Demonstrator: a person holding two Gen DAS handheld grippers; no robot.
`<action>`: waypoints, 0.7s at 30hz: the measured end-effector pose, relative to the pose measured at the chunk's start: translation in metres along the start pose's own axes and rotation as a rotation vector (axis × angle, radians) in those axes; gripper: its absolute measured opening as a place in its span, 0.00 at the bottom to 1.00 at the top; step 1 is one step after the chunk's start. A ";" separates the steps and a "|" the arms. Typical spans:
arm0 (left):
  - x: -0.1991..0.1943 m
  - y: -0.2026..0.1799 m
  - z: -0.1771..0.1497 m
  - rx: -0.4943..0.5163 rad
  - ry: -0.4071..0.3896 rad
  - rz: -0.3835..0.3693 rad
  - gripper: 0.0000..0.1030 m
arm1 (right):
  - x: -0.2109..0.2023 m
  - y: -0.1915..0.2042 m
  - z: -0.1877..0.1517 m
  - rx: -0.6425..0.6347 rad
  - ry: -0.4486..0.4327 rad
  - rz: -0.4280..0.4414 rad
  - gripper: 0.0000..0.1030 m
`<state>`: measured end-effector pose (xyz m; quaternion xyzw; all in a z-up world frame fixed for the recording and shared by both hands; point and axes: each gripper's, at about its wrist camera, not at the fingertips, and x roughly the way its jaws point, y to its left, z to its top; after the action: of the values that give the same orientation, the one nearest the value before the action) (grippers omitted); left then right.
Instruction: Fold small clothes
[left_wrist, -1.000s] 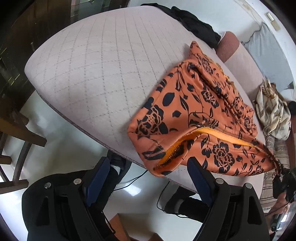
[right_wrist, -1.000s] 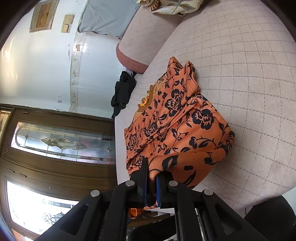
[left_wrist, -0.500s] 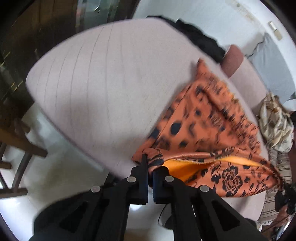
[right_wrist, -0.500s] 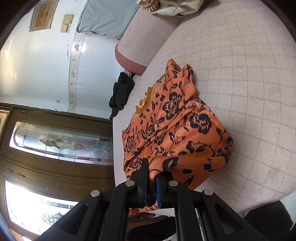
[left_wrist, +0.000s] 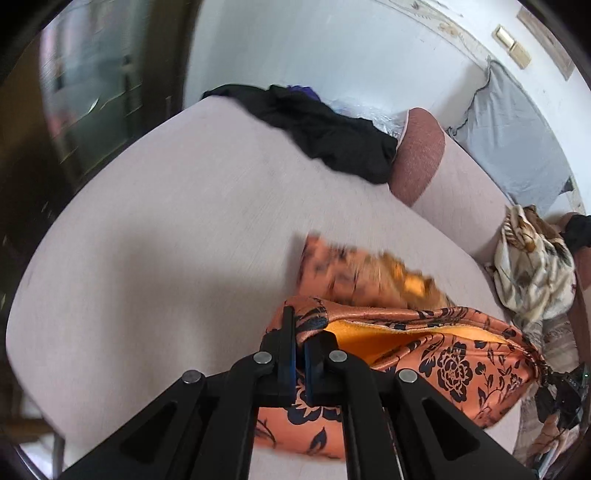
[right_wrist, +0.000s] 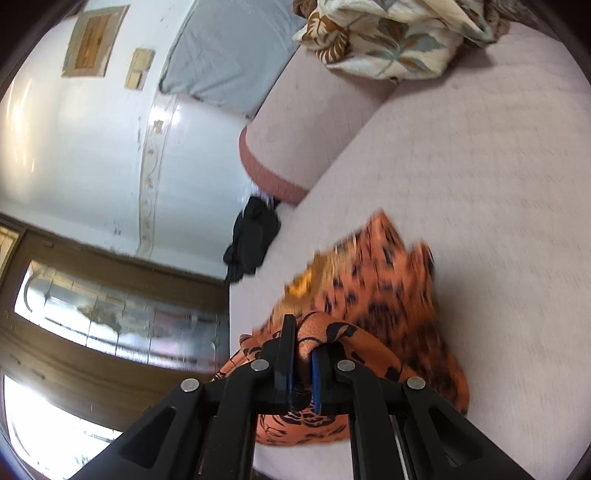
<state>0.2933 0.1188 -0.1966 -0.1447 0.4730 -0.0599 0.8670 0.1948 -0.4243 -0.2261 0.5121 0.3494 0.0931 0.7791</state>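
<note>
Orange floral garment (left_wrist: 436, 354) on sofa cushion (left_wrist: 177, 236), near edge now lifted; left hand-held gripper (left_wrist: 300, 345), open a second ago, and right hand-held gripper (right_wrist: 303, 349) both pinching hem, fold likely beginning.

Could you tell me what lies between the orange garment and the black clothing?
Only bare sofa cushion separates the orange garment from the black clothing, in both wrist views.

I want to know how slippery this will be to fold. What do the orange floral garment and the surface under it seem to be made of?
The orange floral garment looks like thin, smooth woven fabric, perhaps satin-like polyester: it has a slight sheen and drapes in soft folds where each tool pinches it. The surface looks like matte, pale quilted upholstery; motion blur hides its weave.
</note>
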 end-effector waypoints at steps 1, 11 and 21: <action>0.013 -0.006 0.012 0.011 0.005 0.001 0.03 | 0.012 0.000 0.015 0.006 -0.014 0.001 0.07; 0.128 -0.011 0.032 -0.090 -0.029 0.084 0.03 | 0.124 -0.070 0.093 0.223 0.018 -0.029 0.15; 0.038 -0.017 -0.026 -0.057 -0.336 0.113 0.71 | 0.050 -0.107 0.052 0.256 -0.186 0.020 0.82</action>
<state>0.2924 0.0883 -0.2353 -0.1503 0.3304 0.0275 0.9314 0.2423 -0.4864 -0.3284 0.6171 0.2797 0.0077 0.7355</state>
